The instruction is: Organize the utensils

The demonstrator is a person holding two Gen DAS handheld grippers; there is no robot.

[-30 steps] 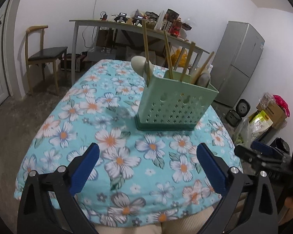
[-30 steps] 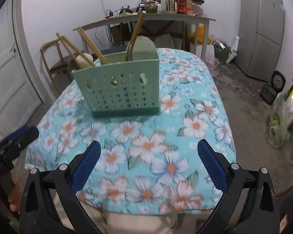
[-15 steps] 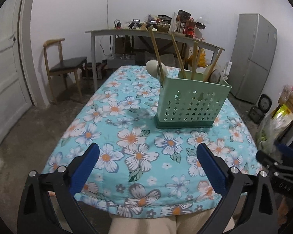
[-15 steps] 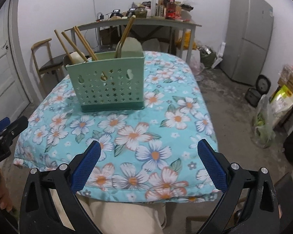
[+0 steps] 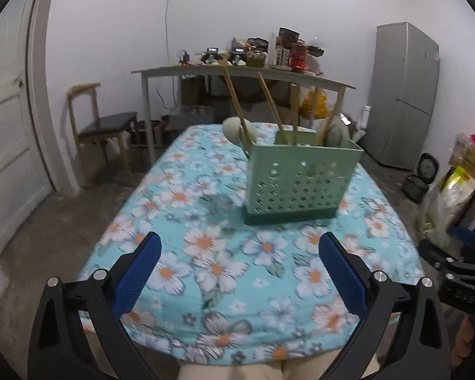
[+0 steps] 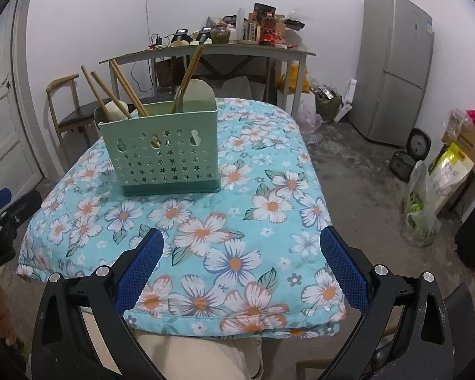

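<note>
Both the left claw (image 5: 239,267) and the right claw (image 6: 242,264) have black angular frames with triangular cut-outs, silver round screws at the joints, and blue textured pads (image 6: 343,270) on the fingers. The person's beige trousers (image 6: 186,359) show below.

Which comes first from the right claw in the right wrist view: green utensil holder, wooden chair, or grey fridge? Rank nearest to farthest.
1. green utensil holder: on the floral table, ahead and left of the right claw.
2. wooden chair: behind the holder, far left by the door.
3. grey fridge: back right against the wall; chair and fridge are close to call.
</note>
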